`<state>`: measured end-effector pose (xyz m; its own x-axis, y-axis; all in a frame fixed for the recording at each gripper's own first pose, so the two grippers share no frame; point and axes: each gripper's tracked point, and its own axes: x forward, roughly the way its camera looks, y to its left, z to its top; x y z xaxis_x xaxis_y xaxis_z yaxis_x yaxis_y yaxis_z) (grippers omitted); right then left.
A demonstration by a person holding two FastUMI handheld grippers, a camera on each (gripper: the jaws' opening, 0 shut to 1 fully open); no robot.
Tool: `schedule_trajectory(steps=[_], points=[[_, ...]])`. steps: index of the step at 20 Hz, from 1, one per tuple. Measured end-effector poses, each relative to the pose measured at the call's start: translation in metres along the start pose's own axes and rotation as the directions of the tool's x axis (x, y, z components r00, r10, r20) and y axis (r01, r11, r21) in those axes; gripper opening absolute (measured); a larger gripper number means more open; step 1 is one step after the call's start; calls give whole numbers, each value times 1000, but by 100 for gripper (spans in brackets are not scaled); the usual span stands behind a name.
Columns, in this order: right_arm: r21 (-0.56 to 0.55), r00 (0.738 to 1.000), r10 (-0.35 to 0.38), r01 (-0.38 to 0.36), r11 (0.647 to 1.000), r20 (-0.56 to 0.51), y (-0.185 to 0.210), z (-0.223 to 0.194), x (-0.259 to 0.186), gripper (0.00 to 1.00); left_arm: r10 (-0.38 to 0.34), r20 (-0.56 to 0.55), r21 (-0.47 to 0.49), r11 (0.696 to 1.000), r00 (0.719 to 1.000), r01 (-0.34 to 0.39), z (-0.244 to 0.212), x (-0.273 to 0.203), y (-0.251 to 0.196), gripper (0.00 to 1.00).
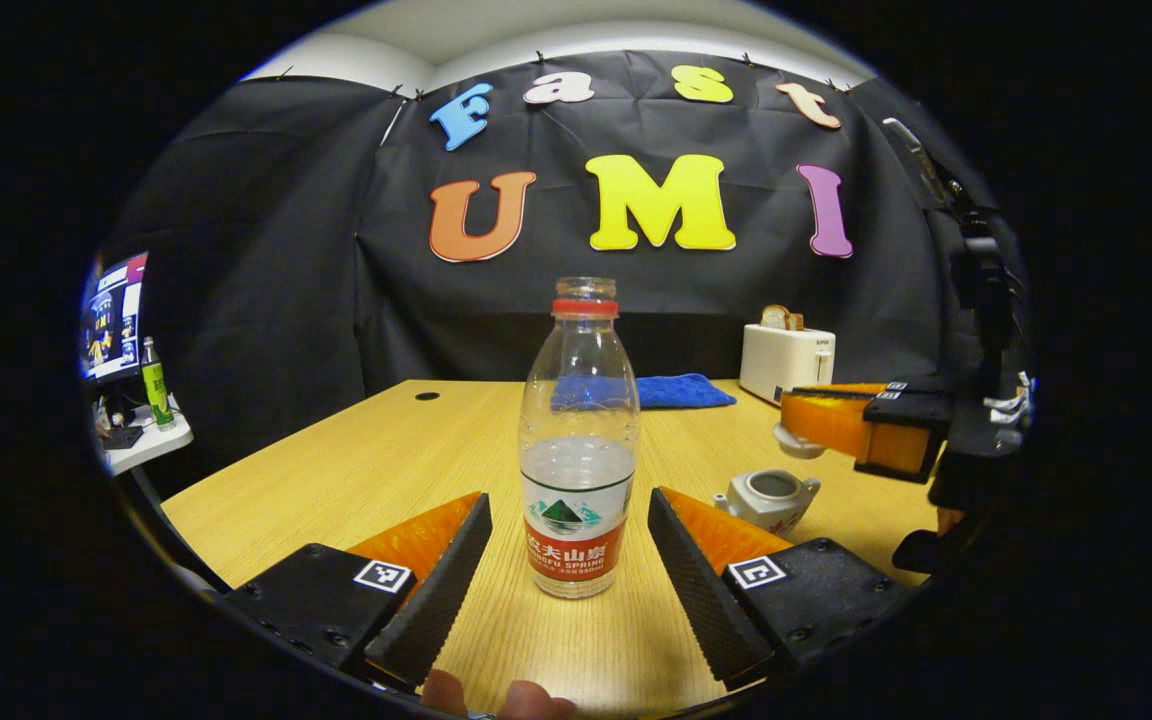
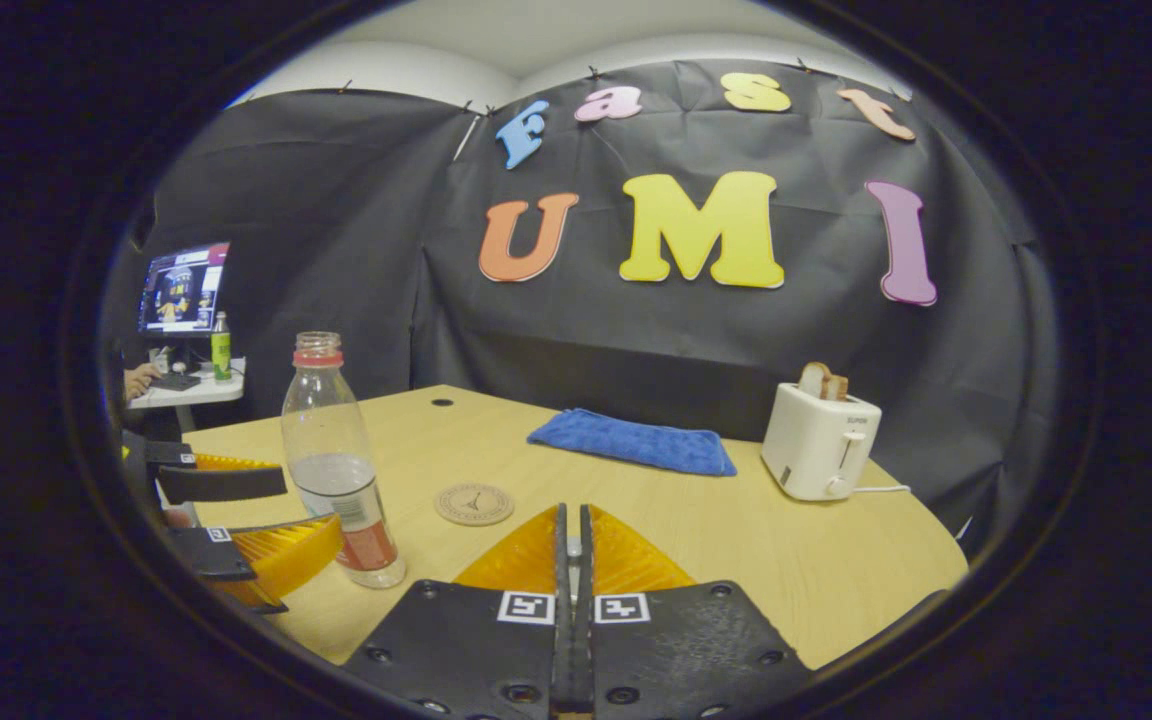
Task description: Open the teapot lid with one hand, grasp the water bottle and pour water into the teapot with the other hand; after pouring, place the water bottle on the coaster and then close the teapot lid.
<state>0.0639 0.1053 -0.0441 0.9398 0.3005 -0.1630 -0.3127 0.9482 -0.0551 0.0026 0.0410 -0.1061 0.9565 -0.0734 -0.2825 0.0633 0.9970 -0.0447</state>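
Here the left tool (image 1: pixel 568 560) is spread wide, a finger on either side of the uncapped water bottle (image 1: pixel 576 440) without touching it, lined up so a squeeze would catch the labelled lower body. The right tool (image 1: pixel 816 425), fingers pressed together, holds the white teapot lid (image 1: pixel 796 441) clear above the open teapot (image 1: pixel 771 497), leaving room for pouring. The coaster (image 2: pixel 474 504) waits just beyond the bottle on the table (image 2: pixel 736 540).
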Motion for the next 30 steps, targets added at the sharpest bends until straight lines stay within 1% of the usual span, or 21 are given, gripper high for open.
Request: schedule_trajectory(steps=[4, 6, 9, 11, 12, 13, 15, 17, 18, 19, 20, 22, 24, 25, 26, 28, 29, 30], points=[[3, 1000, -25, 25, 1000, 1, -12, 1, -12, 0, -8, -28, -16, 1000, 1000, 8, -9, 16, -2, 99], [-3, 999, -39, 40, 999, 3, -19, 1, -18, 0, 1, -29, -22, 1000, 1000, -1, -8, 24, 1, 99], [-2, 998, -60, 60, 998, 6, -29, 1, -26, 0, 10, -13, -11, 1000, 1000, -10, -2, 31, 4, 99], [4, 998, -65, 65, 998, 6, -33, 0, -29, 0, 4, -2, 12, 1000, 1000, -4, 2, 33, 1, 98], [8, 998, -68, 68, 998, 9, -35, 1, -31, 0, 4, 3, 26, 1000, 1000, -4, 3, 33, 1, 93], [14, 998, -68, 68, 998, 12, -36, 2, -32, 0, 9, -7, 39, 999, 1000, -8, 3, 34, 1, 81], [24, 998, -67, 67, 997, 14, -40, 0, -34, 0, 18, -26, 88, 996, 1000, -15, 4, 33, 0, 79], [33, 998, -64, 64, 997, 12, -43, -2, -37, 0, 28, -9, 186, 982, 1000, -26, 18, 31, -1, 78], [37, 998, -64, 64, 997, 11, -46, -3, -38, 0, 38, 19, 246, 968, 999, -41, 29, 32, 2, 77], [40, 998, -67, 66, 997, 11, -50, -3, -41, 0, 51, 45, 311, 948, 998, -62, 40, 31, 4, 77], [43, 997, -70, 69, 997, 11, -53, -3, -43, 0, 61, 70, 384, 920, 996, -83, 49, 33, 6, 76], [53, 997, -77, 77, 996, 15, -61, -2, -47, 0, 81, 106, 527, 841, 991, -125, 62, 36, 12, 75], [57, 996, -89, 88, 995, 19, -69, -3, -52, 0, 92, 107, 633, 761, 990, -139, 64, 41, 16, 75], [55, 995, -94, 93, 994, 18, -73, -5, -53, 0, 97, 105, 681, 718, 990, -143, 64, 44, 19, 75], [52, 995, -100, 100, 994, 15, -78, -6, -56, 0, 103, 110, 732, 665, 989, -151, 65, 46, 24, 75], [40, 994, -112, 111, 993, 5, -87, -11, -60, 0, 115, 135, 824, 538, 984, -176, 71, 50, 30, 75], [36, 993, -116, 115, 993, 1, -89, -13, -61, 0, 113, 139, 854, 489, 984, -177, 71, 53, 30, 75], [35, 993, -118, 117, 992, -1, -91, -15, -64, 0, 111, 135, 873, 457, 985, -171, 70, 55, 32, 75]])
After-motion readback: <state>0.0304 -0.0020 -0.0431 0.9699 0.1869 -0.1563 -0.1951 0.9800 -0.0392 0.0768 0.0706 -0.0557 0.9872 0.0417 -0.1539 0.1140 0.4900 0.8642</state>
